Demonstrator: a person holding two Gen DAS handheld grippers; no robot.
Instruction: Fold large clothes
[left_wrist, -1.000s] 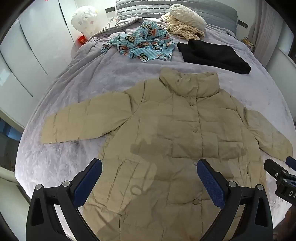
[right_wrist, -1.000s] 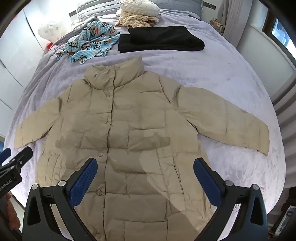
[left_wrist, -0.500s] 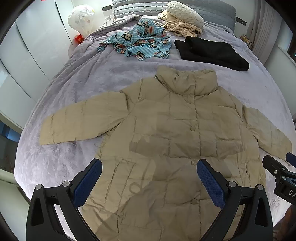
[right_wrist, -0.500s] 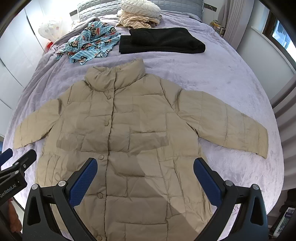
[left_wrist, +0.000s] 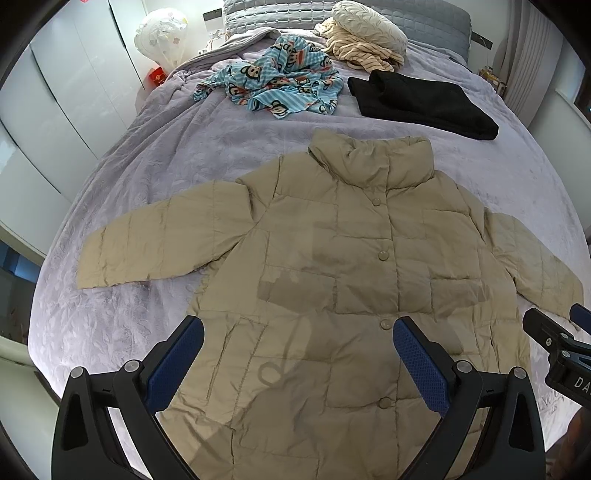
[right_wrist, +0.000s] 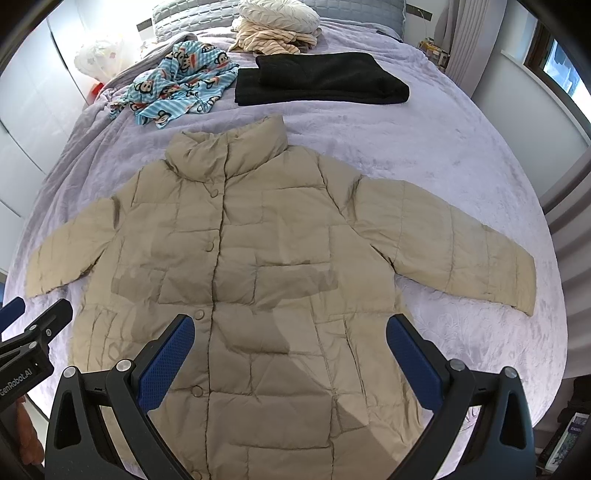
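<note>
Since a second ago you have drawn both tongs slightly nearer. Your left tongs (left_wrist: 297, 363) and right tongs (right_wrist: 290, 360) hover wide open, empty, above the beige jacket (left_wrist: 362, 280), spread flat and buttoned on the bed (left_wrist: 155, 155); every fold remains.

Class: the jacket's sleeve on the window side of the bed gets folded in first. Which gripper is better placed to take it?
Right. The right gripper hangs open nearer that sleeve on the beige jacket; the left gripper hangs over the opposite half.
</note>
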